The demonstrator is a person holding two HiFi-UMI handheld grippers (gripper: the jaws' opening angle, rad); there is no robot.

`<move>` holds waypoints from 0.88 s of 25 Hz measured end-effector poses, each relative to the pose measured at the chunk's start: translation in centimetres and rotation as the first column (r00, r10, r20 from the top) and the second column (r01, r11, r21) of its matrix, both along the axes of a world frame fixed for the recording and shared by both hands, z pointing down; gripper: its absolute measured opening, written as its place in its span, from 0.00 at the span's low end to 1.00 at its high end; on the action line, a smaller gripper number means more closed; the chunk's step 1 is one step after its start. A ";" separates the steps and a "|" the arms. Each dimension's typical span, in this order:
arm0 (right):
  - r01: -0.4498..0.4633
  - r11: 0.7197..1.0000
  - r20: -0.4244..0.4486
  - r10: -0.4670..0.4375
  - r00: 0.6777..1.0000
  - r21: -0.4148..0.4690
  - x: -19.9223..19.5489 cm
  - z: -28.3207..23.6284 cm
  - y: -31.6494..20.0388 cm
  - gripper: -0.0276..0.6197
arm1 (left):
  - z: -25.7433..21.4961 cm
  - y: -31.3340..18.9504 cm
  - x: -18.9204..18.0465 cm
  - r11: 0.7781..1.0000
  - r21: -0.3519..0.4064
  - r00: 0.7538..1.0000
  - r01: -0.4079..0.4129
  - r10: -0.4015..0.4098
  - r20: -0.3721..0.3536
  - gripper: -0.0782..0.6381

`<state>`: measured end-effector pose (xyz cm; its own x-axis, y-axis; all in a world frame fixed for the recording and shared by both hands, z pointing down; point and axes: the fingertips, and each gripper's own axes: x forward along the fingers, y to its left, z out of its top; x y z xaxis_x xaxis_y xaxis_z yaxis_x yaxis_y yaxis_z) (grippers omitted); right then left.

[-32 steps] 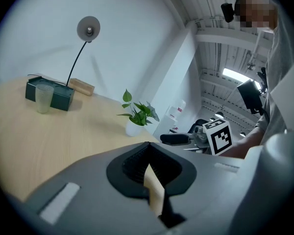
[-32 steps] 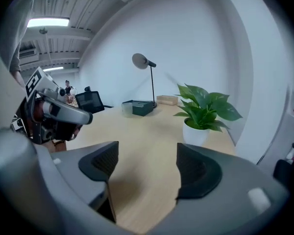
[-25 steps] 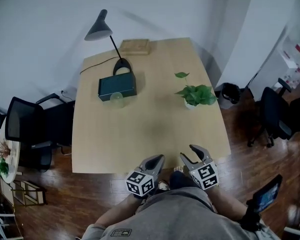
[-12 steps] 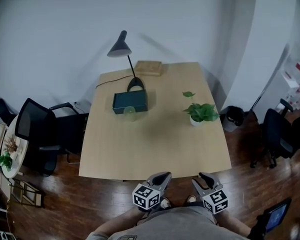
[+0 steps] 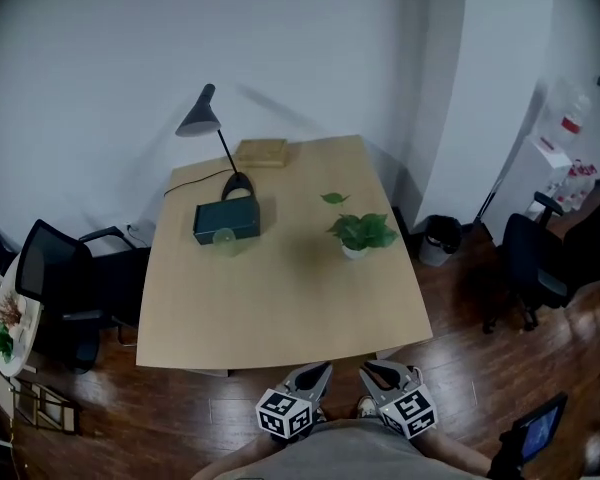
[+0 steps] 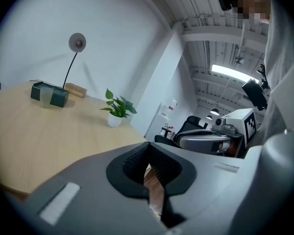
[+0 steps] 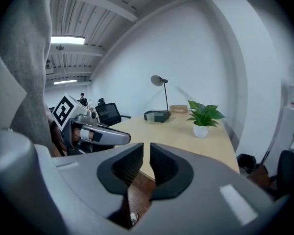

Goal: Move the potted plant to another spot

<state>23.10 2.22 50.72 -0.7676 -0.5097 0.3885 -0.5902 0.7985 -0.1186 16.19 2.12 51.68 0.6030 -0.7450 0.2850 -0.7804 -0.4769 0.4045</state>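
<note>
The potted plant [image 5: 357, 234], green leaves in a small white pot, stands on the right half of the wooden table [image 5: 280, 308]; it also shows as the plant [image 6: 116, 112] and the plant [image 7: 203, 119]. Both grippers hang over the floor in front of the table's near edge, far from the plant. My left gripper [image 5: 318, 373] [image 6: 147, 153] is shut, pads touching, nothing in it. My right gripper [image 5: 375, 371] [image 7: 147, 151] has just been closing; a thin slit remains between its pads and nothing is between them.
A black desk lamp [image 5: 205, 118], a dark box [image 5: 225, 220] with a glass [image 5: 223, 240] in front, and a flat wooden box [image 5: 262, 151] sit at the table's far side. Black office chairs stand at the left [image 5: 60, 278] and right [image 5: 525, 268]; a bin [image 5: 440, 238] is by the wall.
Both grippers have drawn back from over the table's near edge to above the floor by the person. The right jaws have narrowed. The plant has not moved on the table.
</note>
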 end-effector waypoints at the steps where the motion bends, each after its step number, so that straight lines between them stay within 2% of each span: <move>1: -0.004 1.000 0.002 0.004 1.000 0.002 0.4 0.0 0.1 0.11 | 0.0 0.2 0.4 1.000 0.002 1.000 -0.005 0.005 0.003 0.10; 7: -0.021 1.000 0.001 0.021 1.000 -0.011 1.4 0.1 0.5 0.05 | 0.1 1.3 1.2 1.000 -0.009 1.000 0.004 -0.004 0.004 0.10; 22: 0.011 1.000 -0.007 -0.011 1.000 -0.008 0.4 -0.4 -0.5 0.05 | 0.1 0.9 -1.0 0.998 -0.012 0.998 0.059 -0.059 0.020 0.10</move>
<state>23.51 1.74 50.35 -0.7703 -0.4981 0.3981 -0.5824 0.8038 -0.1212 15.18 3.03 51.75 0.5525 -0.7753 0.3061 -0.8147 -0.4246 0.3950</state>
